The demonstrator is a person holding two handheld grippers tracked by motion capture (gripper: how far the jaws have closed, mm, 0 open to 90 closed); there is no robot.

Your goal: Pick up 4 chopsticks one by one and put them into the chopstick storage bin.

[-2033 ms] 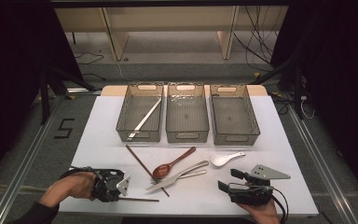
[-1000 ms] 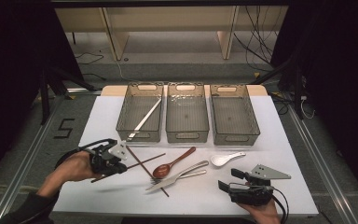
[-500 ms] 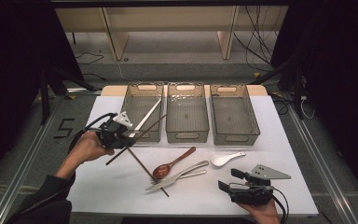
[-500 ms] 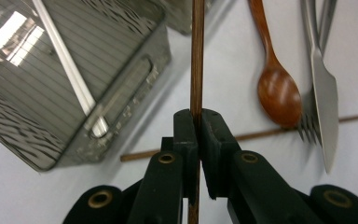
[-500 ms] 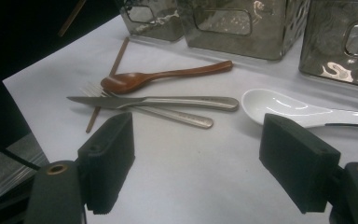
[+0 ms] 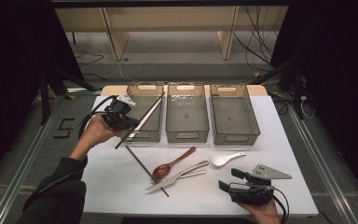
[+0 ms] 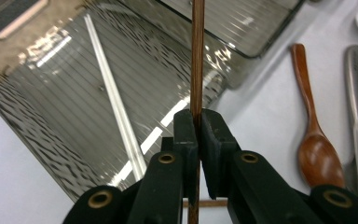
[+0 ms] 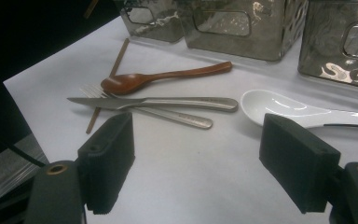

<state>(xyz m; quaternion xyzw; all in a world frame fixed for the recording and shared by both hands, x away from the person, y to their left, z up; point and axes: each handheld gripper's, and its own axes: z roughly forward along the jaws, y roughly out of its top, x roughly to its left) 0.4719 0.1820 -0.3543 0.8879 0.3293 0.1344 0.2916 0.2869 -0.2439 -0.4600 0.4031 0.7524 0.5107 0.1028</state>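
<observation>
Chopstick: thin, straight, dark brown wood, plain. Held clamped between the closed jaws of the left gripper, which grip it partway along its length; it slants over the near left edge of the left bin, upper end above the bin, lower end off the table. In the left gripper view the stick runs straight up from between the jaws. Left bin: smoky clear plastic, ribbed floor, holding one pale chopstick laid aslant. Middle bin and right bin: same make, side by side in a row. On the white table, a second brown chopstick lies flat, its far end under a fork and knife; a brown wooden spoon just beside them; a white soup spoon to the right. Right gripper: resting near the front edge, jaws wide apart, nothing between them.
</observation>
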